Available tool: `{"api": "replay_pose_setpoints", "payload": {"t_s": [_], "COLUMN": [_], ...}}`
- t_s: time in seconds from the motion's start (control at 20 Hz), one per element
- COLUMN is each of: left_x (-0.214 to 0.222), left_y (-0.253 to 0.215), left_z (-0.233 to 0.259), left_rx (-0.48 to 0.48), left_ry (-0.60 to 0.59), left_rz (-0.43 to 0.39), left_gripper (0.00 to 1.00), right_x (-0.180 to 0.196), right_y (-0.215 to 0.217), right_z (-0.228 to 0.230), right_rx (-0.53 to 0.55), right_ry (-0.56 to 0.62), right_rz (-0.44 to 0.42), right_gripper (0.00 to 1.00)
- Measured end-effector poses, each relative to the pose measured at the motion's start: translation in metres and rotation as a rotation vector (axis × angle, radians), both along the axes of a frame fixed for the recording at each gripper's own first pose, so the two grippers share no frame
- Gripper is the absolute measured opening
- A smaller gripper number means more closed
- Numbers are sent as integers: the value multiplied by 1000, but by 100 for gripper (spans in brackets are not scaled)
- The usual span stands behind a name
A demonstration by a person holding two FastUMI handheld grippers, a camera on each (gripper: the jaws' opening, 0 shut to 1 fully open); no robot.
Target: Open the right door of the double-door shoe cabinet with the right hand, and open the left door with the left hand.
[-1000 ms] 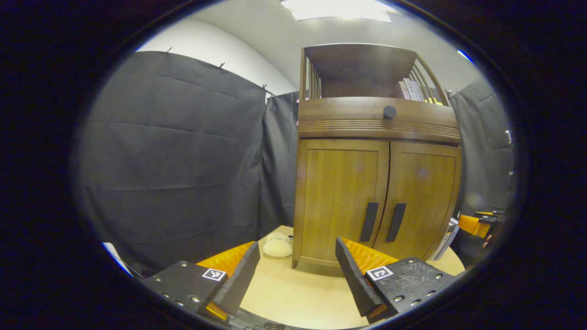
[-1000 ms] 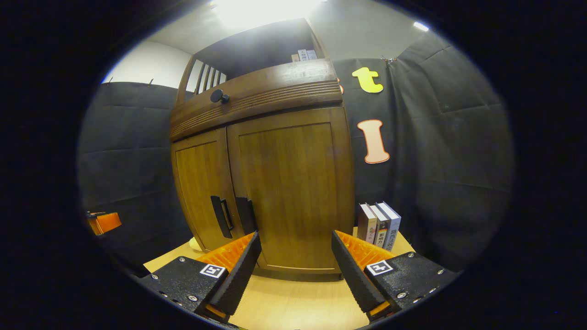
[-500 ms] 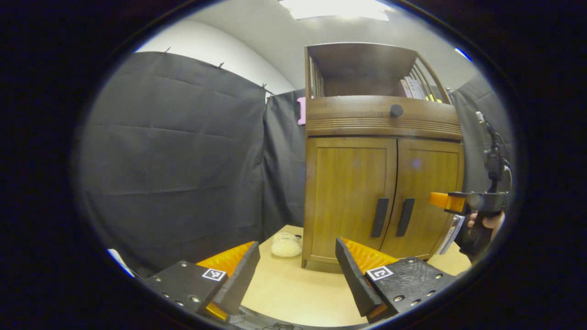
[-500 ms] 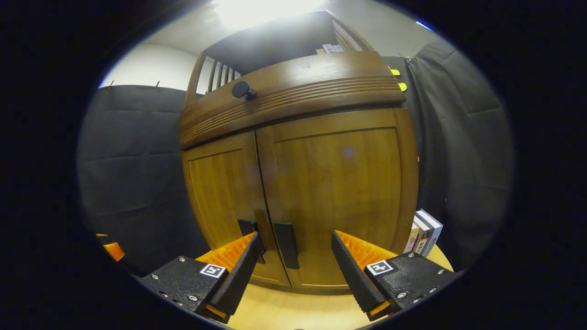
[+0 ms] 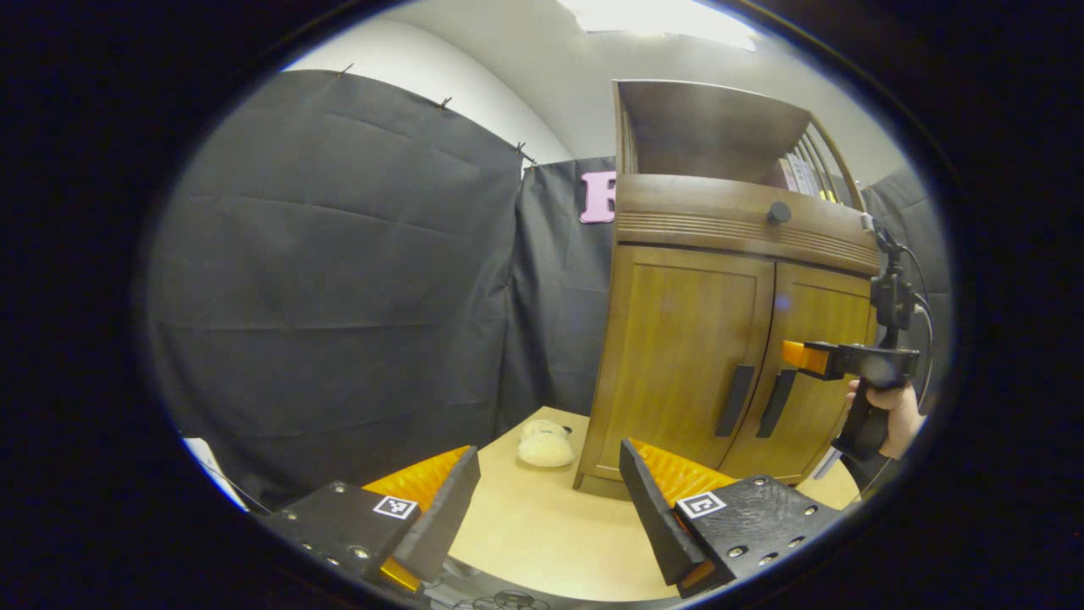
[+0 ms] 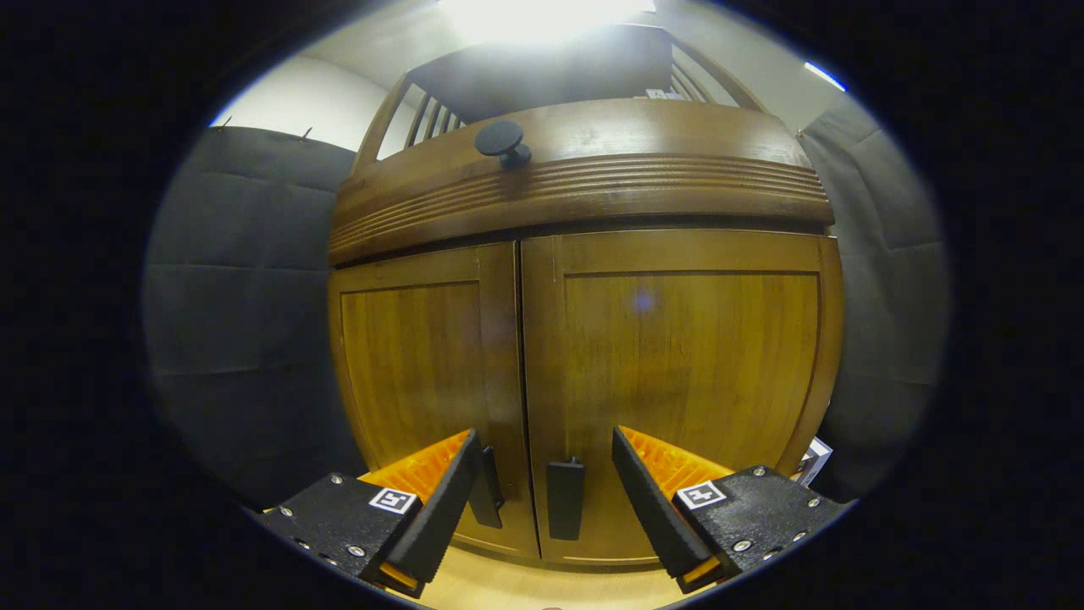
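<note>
I find the cabinet (image 6: 584, 339) standing upright on the tabletop (image 5: 542, 534), its two brown wooden doors shut, each with a black handle set vertically beside the centre seam. My right tongs (image 6: 542, 500) are spread wide just before the right door (image 6: 677, 373), its handle (image 6: 566, 500) between the fingers but untouched; my left tongs (image 5: 550, 508) are likewise spread and empty, well short of the left door (image 5: 686, 356). The left handle (image 6: 487, 500) is partly hidden behind a finger in the right gripper view, and the shelf above is lost in glare.
</note>
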State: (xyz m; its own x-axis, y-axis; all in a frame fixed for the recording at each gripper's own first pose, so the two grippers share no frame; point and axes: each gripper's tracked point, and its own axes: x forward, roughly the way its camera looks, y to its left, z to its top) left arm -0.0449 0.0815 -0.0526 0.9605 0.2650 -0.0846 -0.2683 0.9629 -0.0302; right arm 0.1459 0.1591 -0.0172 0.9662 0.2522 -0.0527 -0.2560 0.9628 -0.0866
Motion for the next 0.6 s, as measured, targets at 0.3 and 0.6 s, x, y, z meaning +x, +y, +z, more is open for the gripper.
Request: {"api": "replay_pose_setpoints", "payload": {"t_s": [0.3, 0.6], "left_x": [-6, 14], "left_y": [20, 30], "left_z": [-11, -28], "left_rx": [-39, -66], "left_ry": [-18, 4], "left_rz": [-30, -69], "left_gripper": [99, 99], "right_x": [14, 25], "right_y": [16, 7], "right_z": [-7, -26], "right_rx": [35, -34], "right_ry": [28, 45], "right_rz": [-22, -107], "right_gripper": [92, 92]}}
